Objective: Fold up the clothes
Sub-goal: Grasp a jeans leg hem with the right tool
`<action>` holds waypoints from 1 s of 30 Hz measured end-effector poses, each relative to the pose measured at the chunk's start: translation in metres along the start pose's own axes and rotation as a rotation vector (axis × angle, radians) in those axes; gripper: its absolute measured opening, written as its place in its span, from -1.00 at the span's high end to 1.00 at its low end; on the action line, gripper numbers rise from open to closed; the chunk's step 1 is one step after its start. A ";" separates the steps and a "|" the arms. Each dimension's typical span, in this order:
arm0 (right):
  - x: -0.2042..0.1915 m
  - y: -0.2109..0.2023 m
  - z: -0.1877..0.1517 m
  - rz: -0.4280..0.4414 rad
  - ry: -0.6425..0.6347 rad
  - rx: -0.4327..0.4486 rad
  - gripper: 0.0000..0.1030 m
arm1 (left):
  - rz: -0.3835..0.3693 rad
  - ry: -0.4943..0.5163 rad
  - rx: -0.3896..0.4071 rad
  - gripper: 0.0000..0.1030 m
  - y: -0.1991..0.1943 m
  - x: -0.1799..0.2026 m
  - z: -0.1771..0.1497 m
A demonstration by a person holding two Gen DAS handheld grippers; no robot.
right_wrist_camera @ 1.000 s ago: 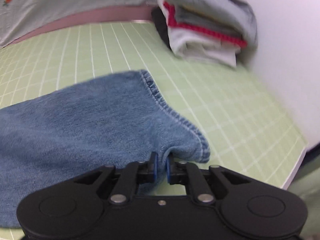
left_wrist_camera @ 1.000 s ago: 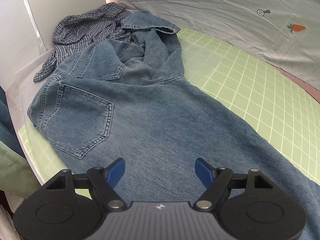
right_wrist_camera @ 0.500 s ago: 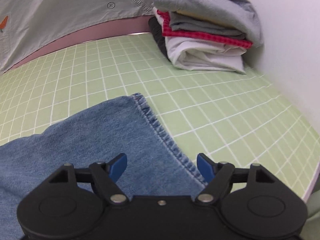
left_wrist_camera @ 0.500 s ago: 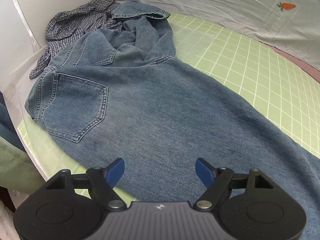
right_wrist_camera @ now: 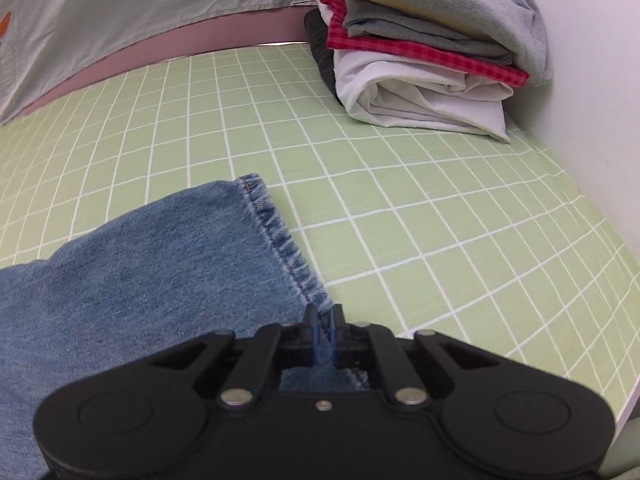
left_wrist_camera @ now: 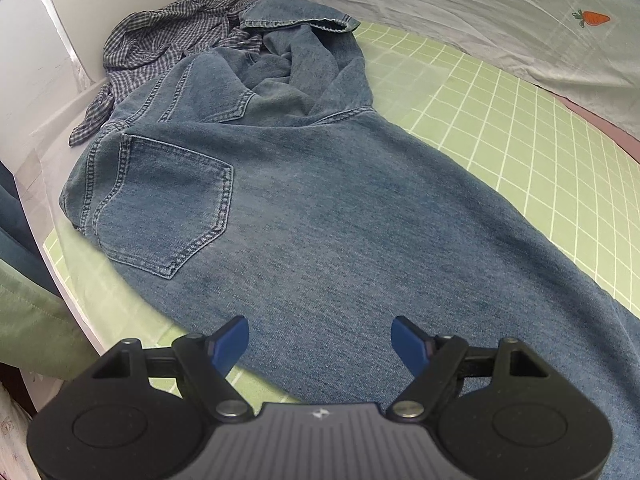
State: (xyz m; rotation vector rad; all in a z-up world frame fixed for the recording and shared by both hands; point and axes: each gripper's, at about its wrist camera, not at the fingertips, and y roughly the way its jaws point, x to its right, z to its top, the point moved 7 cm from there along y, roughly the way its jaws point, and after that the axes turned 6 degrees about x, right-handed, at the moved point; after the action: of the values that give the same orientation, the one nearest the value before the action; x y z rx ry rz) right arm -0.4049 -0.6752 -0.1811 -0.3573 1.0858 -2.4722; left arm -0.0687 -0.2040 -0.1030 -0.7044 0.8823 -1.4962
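Blue jeans [left_wrist_camera: 320, 208] lie flat on the green grid mat [left_wrist_camera: 520, 128], back pocket up, waistband bunched at the far end. My left gripper [left_wrist_camera: 320, 340] is open and empty, hovering over the thigh near the mat's front edge. In the right wrist view the jeans' leg end [right_wrist_camera: 160, 264] lies on the mat [right_wrist_camera: 400, 208] with its hem running toward me. My right gripper [right_wrist_camera: 323, 320] is shut on the near corner of the hem.
A checked shirt [left_wrist_camera: 168, 36] is crumpled behind the jeans' waistband. A stack of folded clothes [right_wrist_camera: 424, 48] stands at the mat's far right corner by a white wall. A grey sheet [left_wrist_camera: 460, 8] covers the back. The mat's front edge [right_wrist_camera: 592, 380] is close on the right.
My right gripper opened half a second ago and has now shut again on the hem corner. The left gripper stayed open and shifted only slightly over the jeans.
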 end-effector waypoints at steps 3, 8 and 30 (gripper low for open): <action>0.022 0.002 0.002 -0.120 0.033 0.009 1.00 | 0.002 0.007 0.008 -0.53 0.001 -0.004 0.006; 0.042 -0.002 0.005 -0.195 0.120 -0.010 0.99 | 0.013 -0.001 0.011 -0.54 0.007 -0.024 0.022; -0.428 -0.058 0.046 0.208 -0.130 0.087 0.10 | 0.081 -0.140 0.044 -0.66 0.134 -0.175 0.199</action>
State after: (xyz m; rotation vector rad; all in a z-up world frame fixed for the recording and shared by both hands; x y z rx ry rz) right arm -0.0252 -0.4689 -0.1359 -0.3542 0.9113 -2.2706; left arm 0.1895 -0.0581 -0.1010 -0.7233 0.7602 -1.3728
